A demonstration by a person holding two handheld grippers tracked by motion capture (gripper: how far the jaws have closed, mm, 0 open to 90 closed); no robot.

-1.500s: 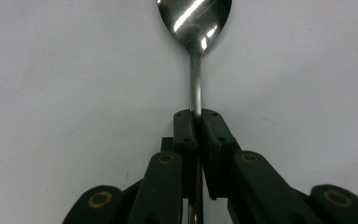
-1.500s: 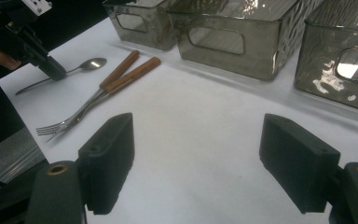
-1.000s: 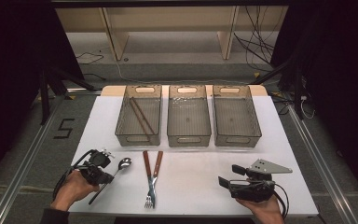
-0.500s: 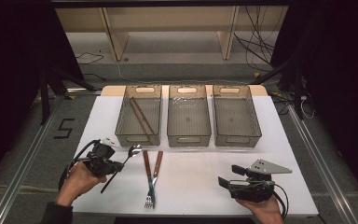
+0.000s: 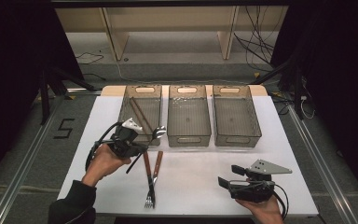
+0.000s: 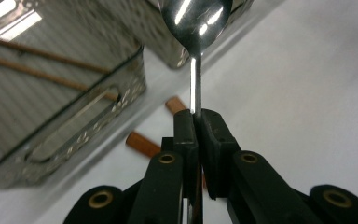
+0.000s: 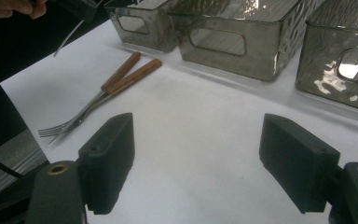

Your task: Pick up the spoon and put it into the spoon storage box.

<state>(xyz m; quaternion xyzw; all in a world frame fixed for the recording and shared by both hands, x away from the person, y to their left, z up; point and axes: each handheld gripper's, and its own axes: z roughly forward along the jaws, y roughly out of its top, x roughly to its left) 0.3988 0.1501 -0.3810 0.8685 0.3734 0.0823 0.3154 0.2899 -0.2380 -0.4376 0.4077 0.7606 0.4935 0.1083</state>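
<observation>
White sheeting is covering the bench [image 5: 200, 186], with dark floor and pale shelving lying beyond its far edge. Much of the shiny metal spoon [image 6: 196, 28] is going unseen: in the left gripper view its handle is disappearing between the black jaws, and the bowl is being cut off by the top edge. In the high view the spoon's bowl [image 5: 159, 132] is showing as a small bright patch over the near right corner of the left clear plastic bin [image 5: 141, 114], while the dark strip slanting down below the hand cannot be made out clearly. The left hand-held gripper [image 5: 137, 145] is clamping the spoon's handle tightly, holding it above the bench. Two thin brown sticks [image 5: 140, 116] are lying inside that left bin. The middle clear plastic bin [image 5: 189, 116] and the right clear plastic bin [image 5: 235, 116] are standing just beside it in a row. Two wooden-handled metal forks [image 5: 151, 179] are lying side by side on the bench near the left bin, their tines pointing toward the near edge. The right hand-held gripper [image 7: 196, 163] is resting low at the near right, its jaws standing wide apart with only bare bench between them.
</observation>
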